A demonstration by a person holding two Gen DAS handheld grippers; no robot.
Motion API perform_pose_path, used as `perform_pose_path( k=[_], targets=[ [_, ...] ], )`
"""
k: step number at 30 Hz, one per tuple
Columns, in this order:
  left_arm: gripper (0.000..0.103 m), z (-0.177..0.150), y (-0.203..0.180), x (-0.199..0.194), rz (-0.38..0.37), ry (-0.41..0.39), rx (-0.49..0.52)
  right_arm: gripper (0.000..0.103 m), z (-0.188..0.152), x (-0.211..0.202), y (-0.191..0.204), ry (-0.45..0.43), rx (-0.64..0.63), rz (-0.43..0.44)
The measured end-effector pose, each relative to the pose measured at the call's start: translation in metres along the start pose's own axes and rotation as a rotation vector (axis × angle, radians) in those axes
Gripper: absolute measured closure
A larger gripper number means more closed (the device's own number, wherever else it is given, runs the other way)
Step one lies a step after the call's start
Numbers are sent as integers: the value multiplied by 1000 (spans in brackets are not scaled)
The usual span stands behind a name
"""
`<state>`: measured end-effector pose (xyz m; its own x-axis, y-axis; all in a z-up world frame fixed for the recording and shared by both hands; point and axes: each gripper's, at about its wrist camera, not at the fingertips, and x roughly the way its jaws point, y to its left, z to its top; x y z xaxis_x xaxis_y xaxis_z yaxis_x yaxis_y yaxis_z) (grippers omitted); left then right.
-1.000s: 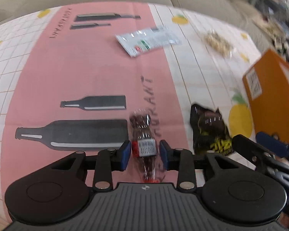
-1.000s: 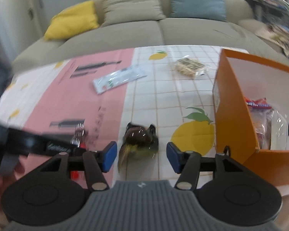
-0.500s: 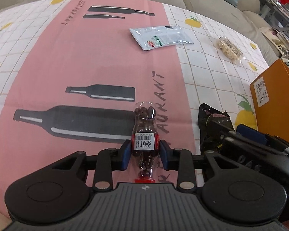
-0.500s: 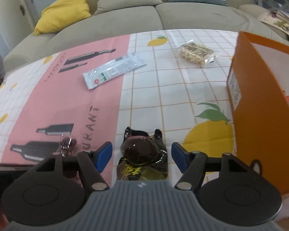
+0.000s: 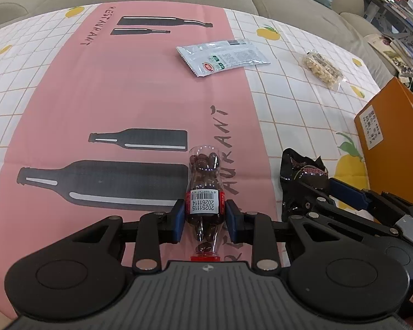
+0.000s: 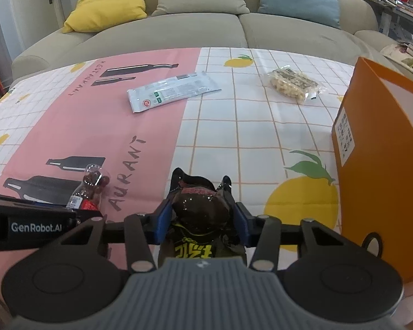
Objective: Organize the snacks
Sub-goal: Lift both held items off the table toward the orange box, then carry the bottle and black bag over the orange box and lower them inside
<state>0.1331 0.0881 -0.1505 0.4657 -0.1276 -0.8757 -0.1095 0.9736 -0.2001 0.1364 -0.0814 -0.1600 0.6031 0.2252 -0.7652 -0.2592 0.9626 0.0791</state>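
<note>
Your left gripper (image 5: 205, 218) is clamping the rigid, slick candy bottle (image 5: 204, 192) at its labelled waist. Your right gripper (image 6: 201, 221) is closing around the soft, crinkly dark pouch (image 6: 199, 216) between its pads; squeeze mid-body.

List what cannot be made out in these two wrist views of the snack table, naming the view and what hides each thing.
- Orange box: its contents are hidden by its own wall in the right wrist view; the frame edge cuts it in the left wrist view.
- Candy bottle: its cap end is hidden behind the left gripper body.
- Black snack bag: its lower part is covered by the right gripper.
- White packet: its print is too small to read.
</note>
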Motion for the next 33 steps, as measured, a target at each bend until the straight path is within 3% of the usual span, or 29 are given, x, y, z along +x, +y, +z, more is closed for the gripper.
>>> perform_pose_path(
  k=[8, 17, 29, 33],
  targets=[
    [70, 2, -4, -18, -27, -26, -12, 60, 0, -15, -1, -5, 18, 20],
    [70, 6, -22, -56, -42, -80, 21, 61, 7, -55, -4, -72, 39, 54],
    [70, 11, -72, -108, -66, -153, 130, 61, 11, -129, -32, -197, 95, 53],
    [70, 19, -103, -121, -111, -173, 192, 61, 17, -160, -56, -252, 111, 37]
  ],
)
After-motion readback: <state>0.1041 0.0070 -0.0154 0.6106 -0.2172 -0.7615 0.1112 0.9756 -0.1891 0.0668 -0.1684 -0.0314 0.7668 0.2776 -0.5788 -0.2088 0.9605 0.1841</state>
